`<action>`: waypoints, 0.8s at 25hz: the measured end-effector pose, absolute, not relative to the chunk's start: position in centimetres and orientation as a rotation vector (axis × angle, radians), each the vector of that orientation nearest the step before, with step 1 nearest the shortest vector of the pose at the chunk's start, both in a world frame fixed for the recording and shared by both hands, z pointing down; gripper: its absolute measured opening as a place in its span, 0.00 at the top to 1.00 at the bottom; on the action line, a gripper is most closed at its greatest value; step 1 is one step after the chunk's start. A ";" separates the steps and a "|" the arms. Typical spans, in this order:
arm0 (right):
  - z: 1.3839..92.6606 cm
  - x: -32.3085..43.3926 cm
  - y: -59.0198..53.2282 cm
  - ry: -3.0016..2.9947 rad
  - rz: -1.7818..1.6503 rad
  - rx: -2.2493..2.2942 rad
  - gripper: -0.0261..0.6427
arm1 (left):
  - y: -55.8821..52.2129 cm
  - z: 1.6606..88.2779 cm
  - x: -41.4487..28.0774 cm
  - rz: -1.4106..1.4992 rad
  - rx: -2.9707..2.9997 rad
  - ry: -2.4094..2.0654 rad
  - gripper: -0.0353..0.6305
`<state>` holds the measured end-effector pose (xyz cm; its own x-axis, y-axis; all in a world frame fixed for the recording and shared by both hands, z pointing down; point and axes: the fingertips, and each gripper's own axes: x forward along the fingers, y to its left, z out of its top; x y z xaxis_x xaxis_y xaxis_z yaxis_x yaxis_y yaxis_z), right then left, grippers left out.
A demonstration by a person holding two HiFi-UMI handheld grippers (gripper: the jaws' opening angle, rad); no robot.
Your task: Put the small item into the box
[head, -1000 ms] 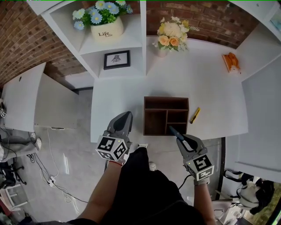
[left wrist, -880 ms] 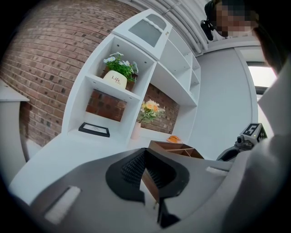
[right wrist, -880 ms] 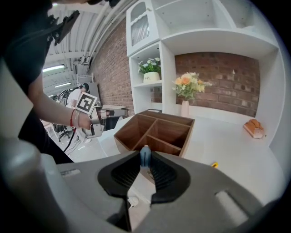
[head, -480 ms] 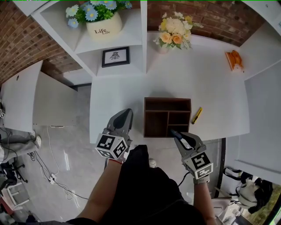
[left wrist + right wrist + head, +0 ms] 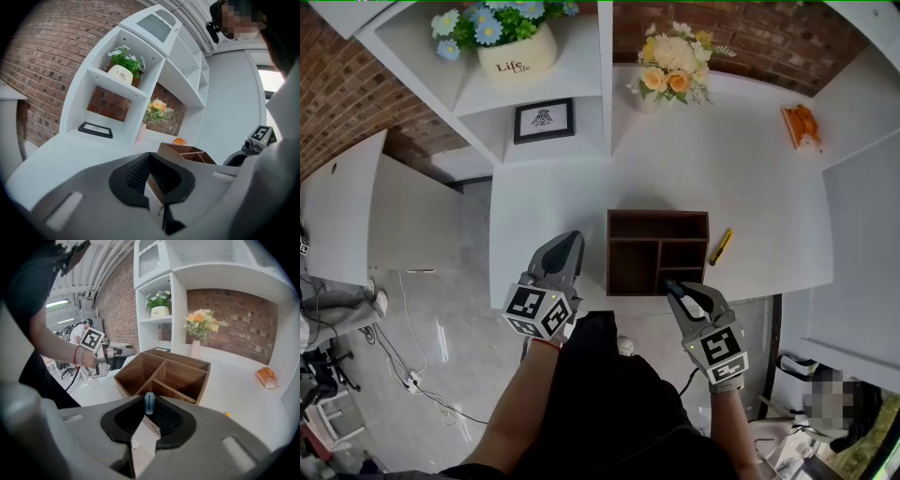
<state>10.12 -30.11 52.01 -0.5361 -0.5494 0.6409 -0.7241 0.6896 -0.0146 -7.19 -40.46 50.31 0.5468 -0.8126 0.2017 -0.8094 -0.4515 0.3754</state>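
Small bluish item (image 5: 149,404) gripped, brown divided box (image 5: 657,216)

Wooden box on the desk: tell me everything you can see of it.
The box is dark brown, wood-look, open-topped, upright on the white desk near its front edge. Dividers make four compartments: one long at the far side, one larger near-left, two small near-right. All look empty. The right gripper, shut on a small blue-grey item, is at its near-right corner; contact can't be told. A yellow item lies apart on its right.
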 end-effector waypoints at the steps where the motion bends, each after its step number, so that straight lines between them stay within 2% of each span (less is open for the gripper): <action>1: 52.0 10.1 -30.1 -2.285 0.368 0.976 0.86 | -40.5 50.3 -7.1 -0.008 2.359 -1.315 0.94; 20: 51.7 9.3 -30.2 -2.308 0.355 0.999 0.85 | -40.2 50.5 -7.3 0.003 2.353 -1.316 0.94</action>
